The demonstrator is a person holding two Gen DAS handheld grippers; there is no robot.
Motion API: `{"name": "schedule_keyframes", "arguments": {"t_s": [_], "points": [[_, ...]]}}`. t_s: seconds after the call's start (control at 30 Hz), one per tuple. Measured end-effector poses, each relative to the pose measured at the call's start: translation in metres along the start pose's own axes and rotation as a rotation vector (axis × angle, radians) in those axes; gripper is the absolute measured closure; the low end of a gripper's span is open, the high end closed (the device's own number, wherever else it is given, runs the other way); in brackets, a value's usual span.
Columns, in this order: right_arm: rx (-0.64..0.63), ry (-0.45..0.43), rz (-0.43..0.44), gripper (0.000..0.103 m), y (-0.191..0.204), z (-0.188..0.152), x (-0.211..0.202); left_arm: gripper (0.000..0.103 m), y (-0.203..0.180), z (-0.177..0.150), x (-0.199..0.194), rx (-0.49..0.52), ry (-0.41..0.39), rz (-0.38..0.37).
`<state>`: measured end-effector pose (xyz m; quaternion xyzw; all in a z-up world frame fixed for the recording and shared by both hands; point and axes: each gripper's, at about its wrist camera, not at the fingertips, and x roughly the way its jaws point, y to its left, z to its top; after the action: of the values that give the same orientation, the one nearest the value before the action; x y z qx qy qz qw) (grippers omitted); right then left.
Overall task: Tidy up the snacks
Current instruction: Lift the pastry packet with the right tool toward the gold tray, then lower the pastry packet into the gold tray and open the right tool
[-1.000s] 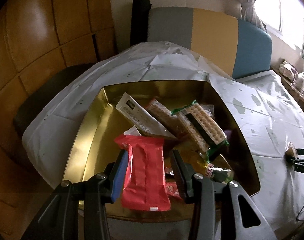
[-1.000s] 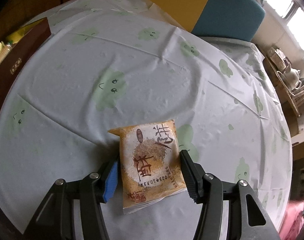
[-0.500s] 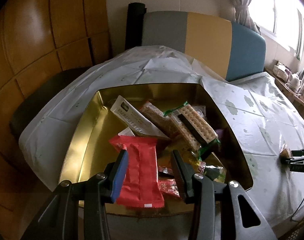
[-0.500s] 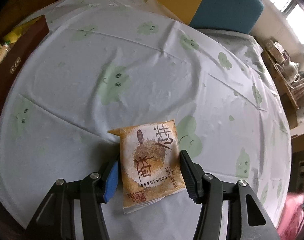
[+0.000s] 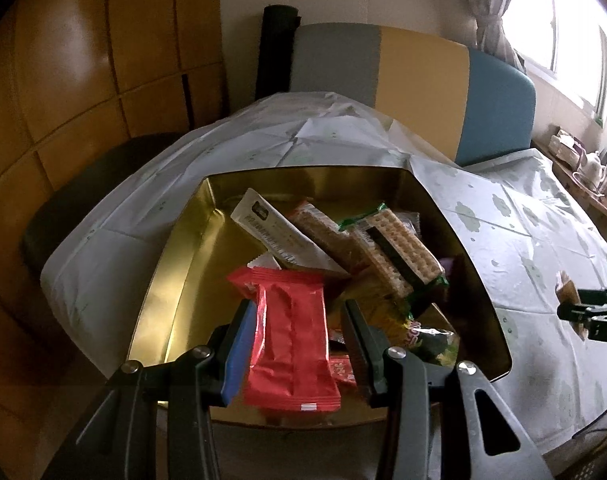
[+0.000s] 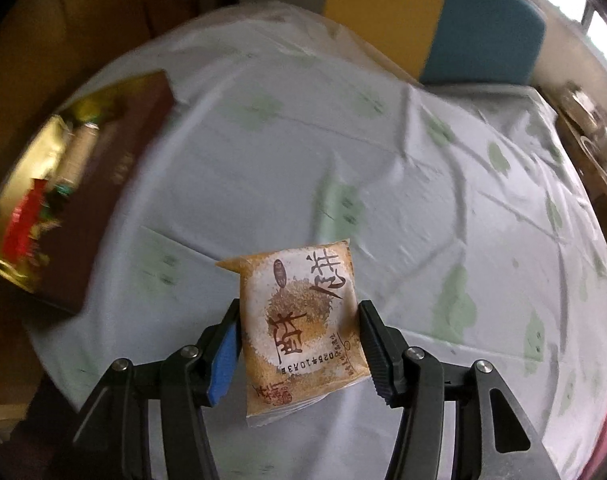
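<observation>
My left gripper (image 5: 295, 340) is shut on a red snack packet (image 5: 289, 340) and holds it above the near end of a gold-lined box (image 5: 175, 276). The box holds several snacks, among them a cracker pack (image 5: 399, 252) and a white bar (image 5: 279, 232). My right gripper (image 6: 299, 344) is shut on an orange and white snack packet (image 6: 303, 332), lifted over the tablecloth. The same box (image 6: 103, 200) shows at the left of the right wrist view, brown outside. The right gripper (image 5: 583, 312) also shows at the right edge of the left wrist view.
A round table under a white cloth with green prints (image 6: 383, 160) carries the box. A grey, yellow and blue chair back (image 5: 415, 80) stands behind it. A dark chair (image 5: 95, 192) sits at the left. A side shelf with a teapot (image 5: 591, 168) is at the far right.
The right gripper has swung left with its packet, so the box has come into its view. The left gripper has pulled back slightly with the red packet.
</observation>
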<state>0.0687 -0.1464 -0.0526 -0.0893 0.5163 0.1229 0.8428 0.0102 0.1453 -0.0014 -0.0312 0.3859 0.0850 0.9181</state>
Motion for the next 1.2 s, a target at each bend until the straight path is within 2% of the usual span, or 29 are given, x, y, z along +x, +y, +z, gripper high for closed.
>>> {"name": "schedule_keyframes", "arguments": {"t_s": [0.3, 0.57, 0.77, 0.87, 1.0, 1.2], "points": [[-0.145, -0.11, 0.134, 0.047, 0.074, 0.029, -0.036, 0.059, 0.015, 0.002, -0.001, -0.037, -0.014, 0.03], [-0.314, -0.132, 0.248, 0.047, 0.151, 0.044, -0.043, 0.059, 0.033, 0.004, -0.002, -0.082, -0.022, 0.066], [-0.39, -0.094, 0.258, 0.047, 0.196, 0.053, -0.012, 0.059, 0.041, 0.005, 0.001, -0.101, -0.022, 0.073], [-0.416, -0.097, 0.204, 0.048, 0.21, 0.063, 0.009, 0.059, 0.042, 0.006, 0.001, -0.102, -0.02, 0.074], [-0.398, -0.076, 0.173, 0.048, 0.213, 0.077, 0.026, 0.059, 0.045, 0.006, 0.002, -0.108, -0.017, 0.076], [-0.383, -0.07, 0.174, 0.048, 0.217, 0.081, 0.031, 0.059, 0.045, 0.005, 0.002, -0.114, -0.016, 0.075]]}}
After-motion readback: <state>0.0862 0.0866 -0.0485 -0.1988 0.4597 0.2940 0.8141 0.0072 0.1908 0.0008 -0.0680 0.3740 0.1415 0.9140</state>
